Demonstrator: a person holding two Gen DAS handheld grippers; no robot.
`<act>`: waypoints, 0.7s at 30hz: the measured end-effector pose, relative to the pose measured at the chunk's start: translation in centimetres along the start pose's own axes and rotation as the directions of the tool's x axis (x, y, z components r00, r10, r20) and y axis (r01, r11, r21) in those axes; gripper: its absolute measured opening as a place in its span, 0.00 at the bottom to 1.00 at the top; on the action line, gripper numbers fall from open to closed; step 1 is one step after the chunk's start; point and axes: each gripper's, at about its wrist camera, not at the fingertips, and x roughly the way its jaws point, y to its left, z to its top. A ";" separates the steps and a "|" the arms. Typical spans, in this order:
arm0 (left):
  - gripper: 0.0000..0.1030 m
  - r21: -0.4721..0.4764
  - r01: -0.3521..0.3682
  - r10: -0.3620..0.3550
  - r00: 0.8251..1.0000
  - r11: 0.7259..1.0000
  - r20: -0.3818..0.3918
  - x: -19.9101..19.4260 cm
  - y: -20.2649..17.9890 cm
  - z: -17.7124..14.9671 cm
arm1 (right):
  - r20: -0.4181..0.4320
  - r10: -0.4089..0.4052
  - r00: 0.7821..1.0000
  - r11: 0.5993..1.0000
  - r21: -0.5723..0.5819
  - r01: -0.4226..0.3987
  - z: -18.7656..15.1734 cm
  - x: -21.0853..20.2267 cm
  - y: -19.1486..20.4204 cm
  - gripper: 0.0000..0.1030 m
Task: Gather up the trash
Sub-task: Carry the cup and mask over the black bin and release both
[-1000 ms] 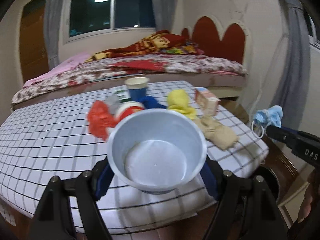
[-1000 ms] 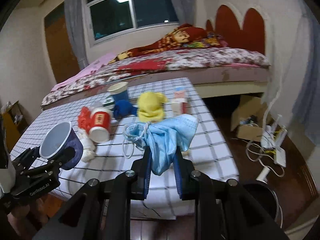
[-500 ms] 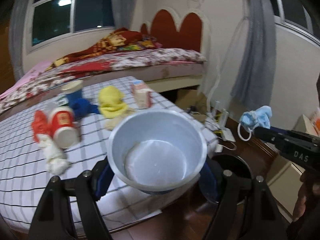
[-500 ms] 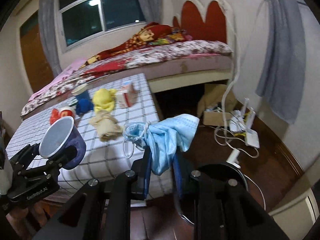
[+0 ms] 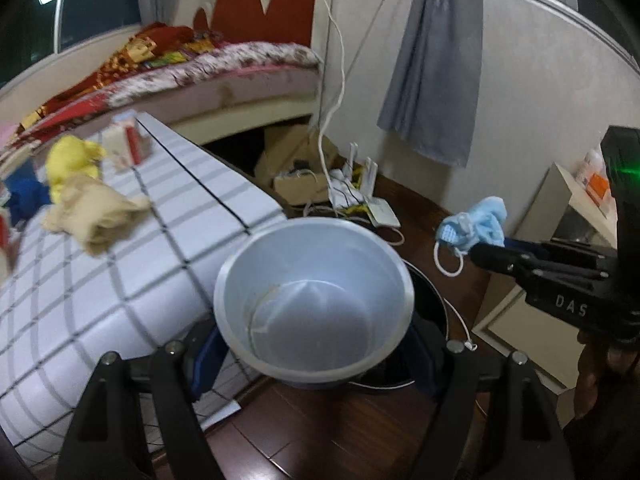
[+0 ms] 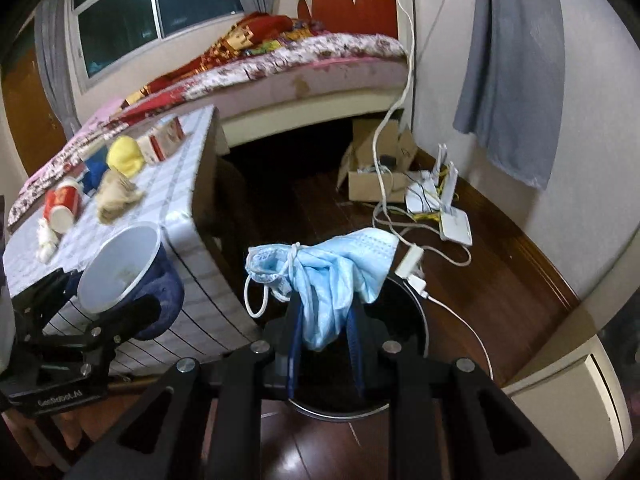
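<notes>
The black trash bin (image 6: pixel 404 320) on the wooden floor is mostly hidden in both views: the blue paper cup (image 5: pixel 314 304) covers it in the left wrist view, and the face mask (image 6: pixel 320 276) and gripper frame cover it in the right wrist view, so only arcs of its rim show. What lies inside it cannot be made out. The left edge of the checked surface (image 5: pixel 132 280) is cut off, and the items on it are blurred.

A second ago both cameras looked across the surface toward the bed; now both have swung over to the floor past the surface's corner and tipped downward, with the bin below them. The cup and the mask sit in their grippers as before.

The left gripper (image 5: pixel 316 344) is partly open and grasps the empty blue paper cup by its sides, mouth tilted toward the camera (a thin curled mark shows on its inner wall). The cup is held just over the bin's rim. The right gripper (image 6: pixel 324 336) is clenched on the crumpled light blue face mask, whose ear loop (image 6: pixel 256 300) dangles free; the mask hangs above the bin's opening.

Left on the surface are a red paper cup (image 6: pixel 60 204), a yellow cloth (image 6: pixel 124 156), a beige crumpled cloth (image 6: pixel 116 196), a small carton (image 6: pixel 164 140) and white tissue (image 6: pixel 46 240).
</notes>
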 end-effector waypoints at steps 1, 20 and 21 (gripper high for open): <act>0.75 0.001 0.007 -0.007 1.000 1.000 -0.010 0.7 -0.2 -0.1 | -0.015 0.006 1.000 1.000 0.000 -0.006 -0.2 0.6 -0.2 0.22; 0.99 -0.013 0.035 -0.037 0.972 0.999 -0.230 9.6 -2.1 -2.2 | -0.260 -0.010 0.966 0.999 0.030 0.018 -4.8 11.3 -7.4 0.84; 0.99 -0.007 0.023 -0.024 0.974 1.000 -0.226 9.2 -2.1 -2.5 | -0.260 -0.010 0.965 0.999 0.048 0.023 -5.1 11.1 -7.8 0.84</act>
